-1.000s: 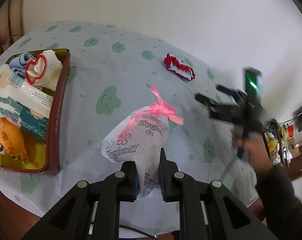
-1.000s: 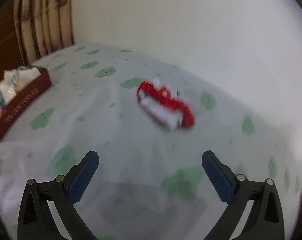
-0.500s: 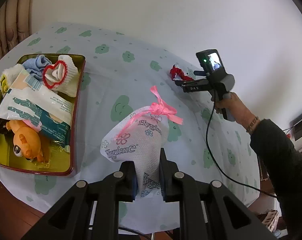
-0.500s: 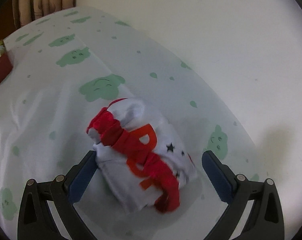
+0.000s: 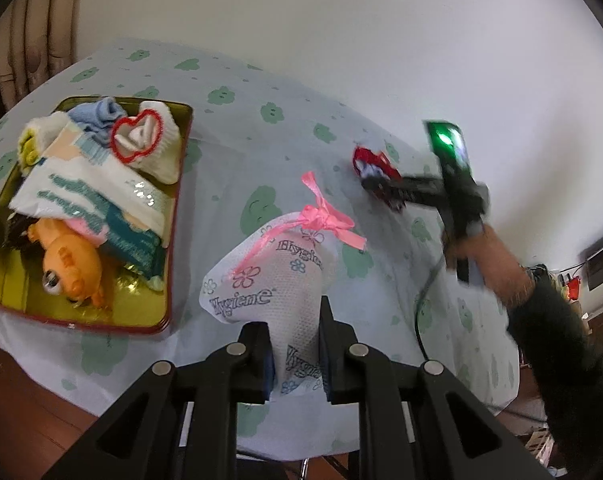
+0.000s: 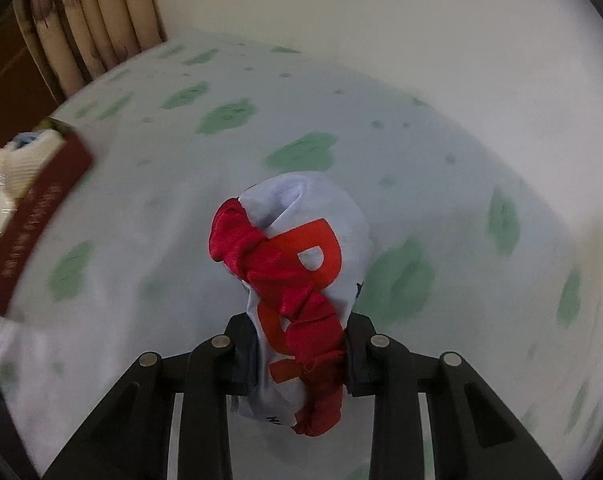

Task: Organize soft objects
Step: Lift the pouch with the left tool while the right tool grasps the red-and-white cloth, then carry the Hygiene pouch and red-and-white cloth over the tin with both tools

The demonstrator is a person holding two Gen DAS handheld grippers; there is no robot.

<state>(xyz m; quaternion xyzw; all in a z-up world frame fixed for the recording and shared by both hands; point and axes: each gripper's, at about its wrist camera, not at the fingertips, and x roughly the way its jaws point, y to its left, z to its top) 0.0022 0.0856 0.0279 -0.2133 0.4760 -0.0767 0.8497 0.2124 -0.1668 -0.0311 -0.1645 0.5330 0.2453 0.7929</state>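
My left gripper (image 5: 294, 354) is shut on a white "Hygiene" pouch (image 5: 273, 280) tied with a pink ribbon, held above the table's near edge. My right gripper (image 6: 301, 354) is shut on a red and white cloth bundle (image 6: 301, 264) with red letters, held over the cloth. In the left wrist view the right gripper (image 5: 385, 192) shows at the far right with that bundle (image 5: 371, 164) in its tip. A gold tray (image 5: 141, 318) with a red rim lies at the left, holding socks (image 5: 149, 144), wipe packs (image 5: 85, 192) and an orange plush toy (image 5: 69, 264).
The table wears a pale blue cloth with green flower prints (image 5: 261, 208). A white wall (image 5: 341, 40) stands behind it. A bamboo chair back (image 6: 93, 32) is at the far left. The tray's red side (image 6: 33, 216) shows at the left of the right wrist view.
My right gripper has closed on the red and white bundle, which lay between its open jaws half a second ago. My left gripper still holds the pouch and has shifted slightly.
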